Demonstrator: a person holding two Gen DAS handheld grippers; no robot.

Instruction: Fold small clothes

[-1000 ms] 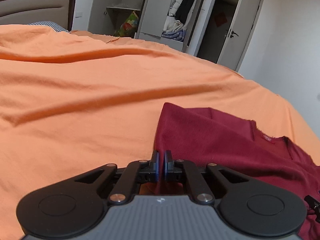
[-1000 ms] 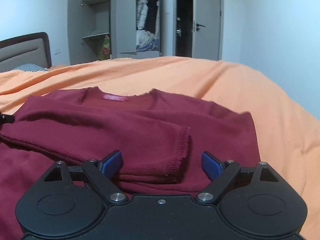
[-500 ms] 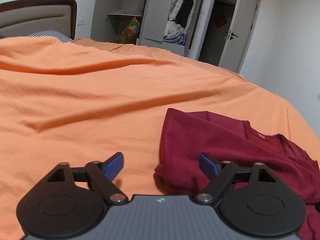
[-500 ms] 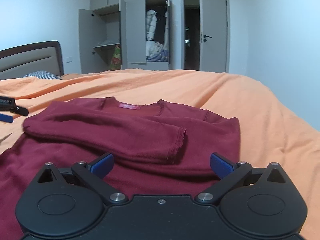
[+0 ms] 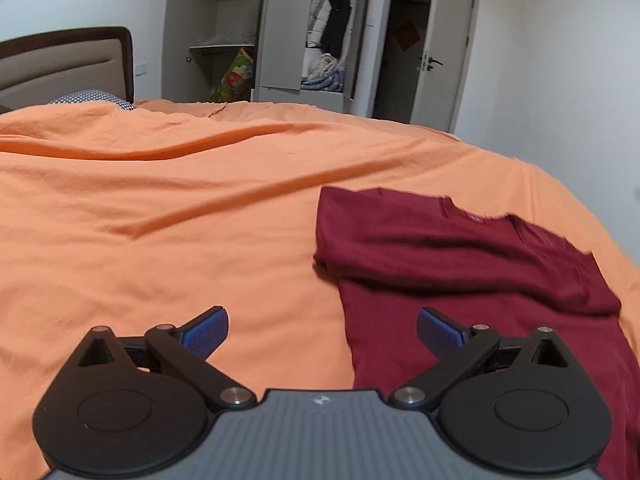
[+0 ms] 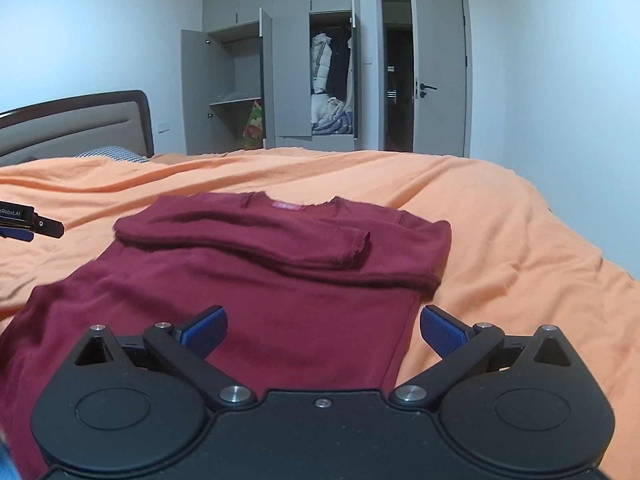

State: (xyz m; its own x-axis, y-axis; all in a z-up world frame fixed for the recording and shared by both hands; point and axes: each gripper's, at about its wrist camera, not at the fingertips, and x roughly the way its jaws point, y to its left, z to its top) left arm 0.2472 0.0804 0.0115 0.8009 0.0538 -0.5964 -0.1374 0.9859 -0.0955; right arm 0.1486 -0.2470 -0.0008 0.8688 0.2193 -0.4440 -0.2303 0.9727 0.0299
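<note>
A dark red long-sleeved top (image 6: 256, 292) lies flat on the orange bed sheet (image 6: 520, 248), collar away from me, with both sleeves folded across the chest. My right gripper (image 6: 322, 330) hovers open above the top's lower right part, nothing between its blue pads. In the left wrist view the top (image 5: 460, 264) is at the right, and my left gripper (image 5: 322, 332) is open over its left edge and the sheet (image 5: 160, 220), holding nothing. The tip of the left gripper (image 6: 36, 226) shows at the left edge of the right wrist view.
The bed's padded headboard (image 5: 64, 68) and a checked pillow (image 5: 90, 98) are at the far left. Behind the bed stands a grey wardrobe (image 6: 288, 72) with open doors and clothes inside. An open room door (image 6: 440, 76) is to its right.
My left gripper let go of the top's left fold and opened, then drew back and up. The right gripper stayed open and also pulled back, so more of the top shows.
</note>
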